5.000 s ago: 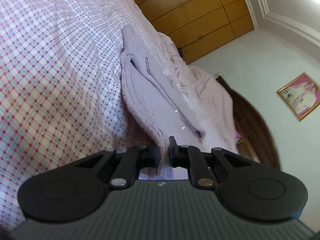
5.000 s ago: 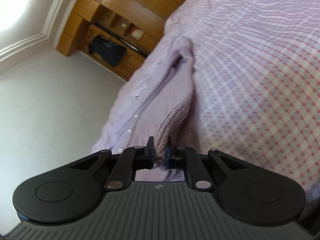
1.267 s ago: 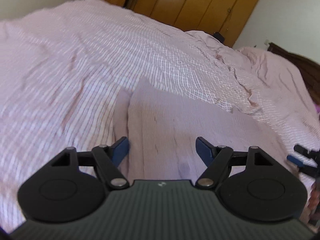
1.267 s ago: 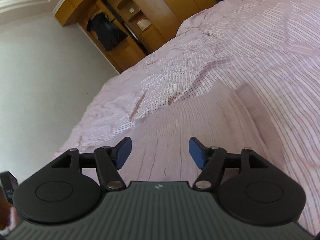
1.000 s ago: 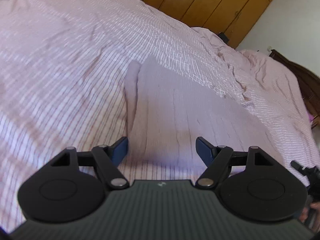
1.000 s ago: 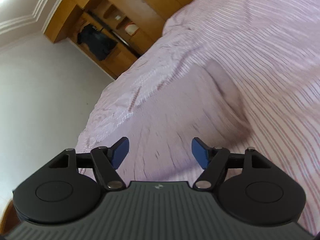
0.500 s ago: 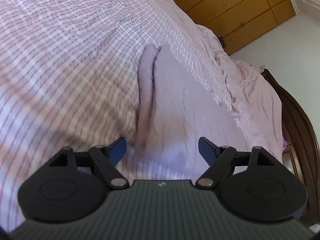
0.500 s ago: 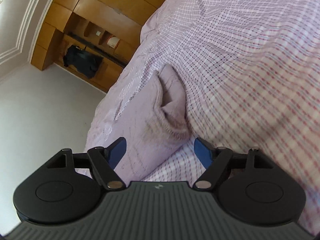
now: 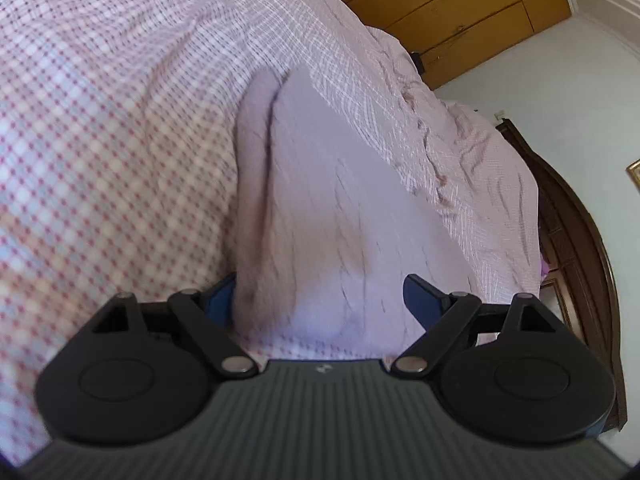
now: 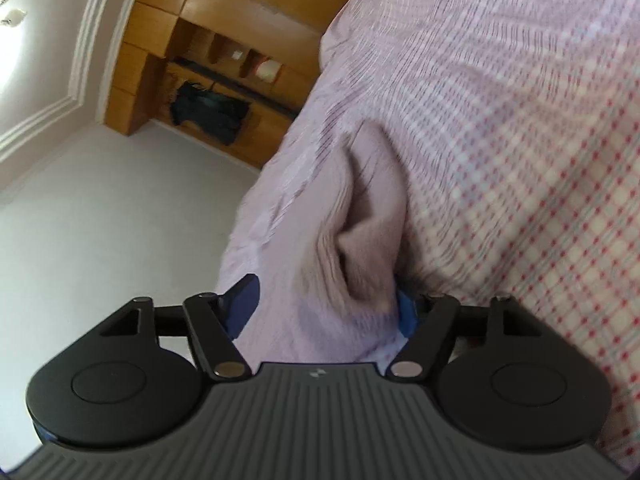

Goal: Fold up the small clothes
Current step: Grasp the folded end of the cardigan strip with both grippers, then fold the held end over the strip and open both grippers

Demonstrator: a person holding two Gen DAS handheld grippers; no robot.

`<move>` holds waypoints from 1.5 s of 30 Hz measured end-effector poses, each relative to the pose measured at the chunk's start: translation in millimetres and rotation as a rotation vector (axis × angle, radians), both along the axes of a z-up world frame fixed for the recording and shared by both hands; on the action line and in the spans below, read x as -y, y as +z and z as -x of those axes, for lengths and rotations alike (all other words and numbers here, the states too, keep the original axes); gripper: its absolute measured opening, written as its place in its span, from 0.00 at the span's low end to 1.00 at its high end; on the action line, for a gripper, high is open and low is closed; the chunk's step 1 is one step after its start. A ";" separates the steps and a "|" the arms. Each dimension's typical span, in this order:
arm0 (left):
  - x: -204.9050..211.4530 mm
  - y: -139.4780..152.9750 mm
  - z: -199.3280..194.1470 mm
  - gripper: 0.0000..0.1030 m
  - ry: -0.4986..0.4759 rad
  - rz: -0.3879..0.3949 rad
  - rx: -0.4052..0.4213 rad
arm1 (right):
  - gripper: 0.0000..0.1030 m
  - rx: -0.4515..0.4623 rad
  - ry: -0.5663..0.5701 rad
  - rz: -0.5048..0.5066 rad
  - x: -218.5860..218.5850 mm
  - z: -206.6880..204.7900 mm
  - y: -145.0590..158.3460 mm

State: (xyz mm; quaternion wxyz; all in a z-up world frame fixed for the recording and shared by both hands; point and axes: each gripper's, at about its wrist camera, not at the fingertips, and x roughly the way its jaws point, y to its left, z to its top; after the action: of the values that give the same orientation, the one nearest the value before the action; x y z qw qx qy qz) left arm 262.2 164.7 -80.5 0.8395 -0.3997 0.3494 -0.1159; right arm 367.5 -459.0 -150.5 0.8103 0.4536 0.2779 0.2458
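While both hand-held grippers have dropped close to the bed (image 9: 100, 128), the left hand-held gripper (image 9: 320, 300) has been opening and the right hand-held gripper (image 10: 324, 304) closing; each straddles a near corner of the folded lilac garment (image 9: 328, 208) ungripped, likely readying another fold.

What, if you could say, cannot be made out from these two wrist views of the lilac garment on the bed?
- Left wrist view: the lilac garment's near edge is hidden behind the left gripper; the cloth also covers part of one blue pad.
- Right wrist view: motion blur smears the folded end of the garment between the right gripper's fingers, so pad contact is unclear.
- Both views: neither shows the whole garment, so its type is unclear.
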 end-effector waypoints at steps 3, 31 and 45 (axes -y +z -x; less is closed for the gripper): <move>10.7 0.9 -13.1 0.84 -0.010 -0.054 -0.017 | 0.63 -0.040 -0.012 0.007 -0.9 -6.1 -0.5; -7.3 50.6 152.9 0.21 0.067 0.053 -0.008 | 0.17 -0.188 -0.063 -0.144 27.5 144.0 49.5; -26.0 3.9 188.9 0.25 0.069 0.054 -0.141 | 0.18 -0.258 -0.045 -0.166 43.1 204.5 9.2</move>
State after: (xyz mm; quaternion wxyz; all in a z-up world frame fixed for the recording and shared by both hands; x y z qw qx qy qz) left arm 73.3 190.8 -76.6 0.8052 -0.4409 0.3906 -0.0680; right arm 163.1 -502.1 -141.3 0.7329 0.5528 0.3482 0.1896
